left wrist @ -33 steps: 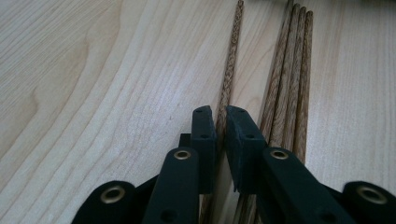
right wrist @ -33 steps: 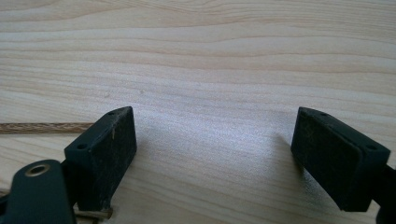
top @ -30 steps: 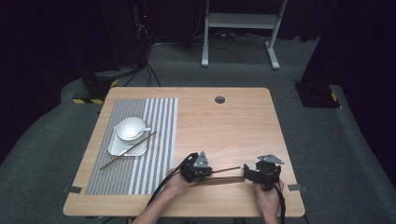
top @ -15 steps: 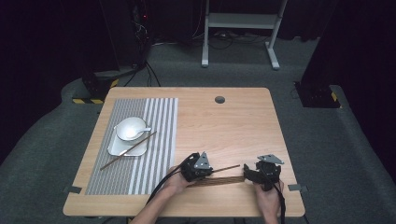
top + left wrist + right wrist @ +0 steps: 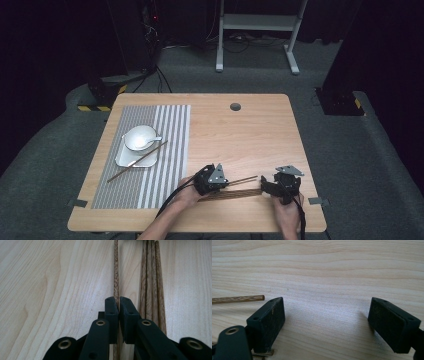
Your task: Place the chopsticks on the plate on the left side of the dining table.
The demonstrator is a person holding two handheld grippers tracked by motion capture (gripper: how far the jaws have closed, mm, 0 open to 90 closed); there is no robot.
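With our left gripper (image 5: 118, 305) clamped on one chopstick (image 5: 116, 270) and our right gripper (image 5: 325, 317) gaping empty, we likely lift it toward the placemat (image 5: 167, 165) next.

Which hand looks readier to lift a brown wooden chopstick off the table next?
Likely the left: the left gripper is shut on one brown wooden chopstick, while the right gripper stands open over bare table.

Five chopsticks (image 5: 116, 270) — one bowl (image 5: 138, 137), one plate (image 5: 125, 157), one striped mat (image 5: 170, 150).
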